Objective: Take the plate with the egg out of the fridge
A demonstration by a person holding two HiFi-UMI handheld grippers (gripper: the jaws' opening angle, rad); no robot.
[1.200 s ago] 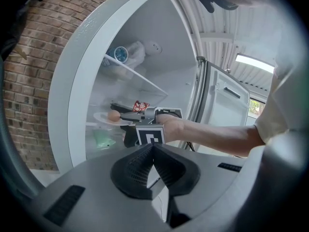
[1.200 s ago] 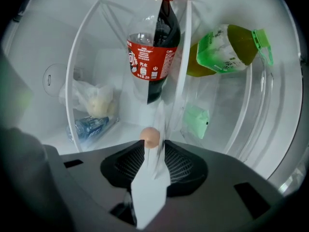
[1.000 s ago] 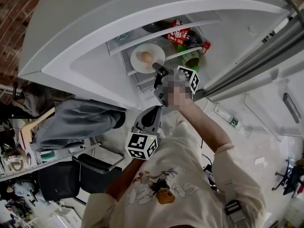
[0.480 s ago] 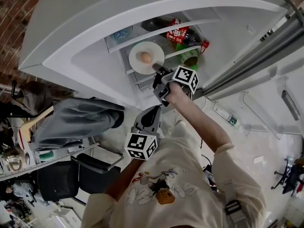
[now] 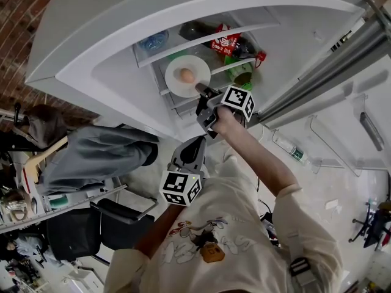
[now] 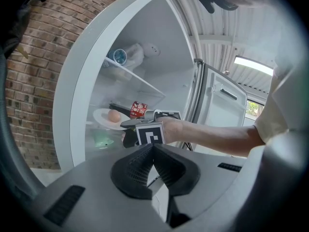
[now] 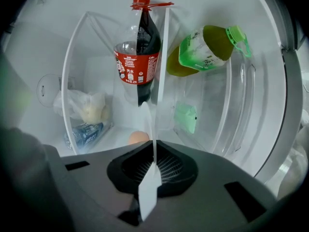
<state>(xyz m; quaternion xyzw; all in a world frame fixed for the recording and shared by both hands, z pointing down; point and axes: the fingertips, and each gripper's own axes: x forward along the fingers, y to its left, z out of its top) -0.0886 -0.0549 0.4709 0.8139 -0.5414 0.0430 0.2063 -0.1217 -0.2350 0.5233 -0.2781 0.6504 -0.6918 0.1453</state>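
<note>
We see the plate (image 5: 176, 82) with the egg (image 5: 187, 75) on it inside the open fridge (image 5: 110, 60), at the front of the shelves. The right hand-held gripper (image 5: 200, 89) pinches the near rim of the plate — its jaws have just been closing on it. Whether the plate rests on a shelf, we cannot tell. Behind it are a cola bottle (image 7: 137, 62) and a green bottle (image 7: 207, 50). The left hand-held gripper (image 6: 153, 149) is well apart, outside the fridge — jaws pressed together, nothing between them.
</note>
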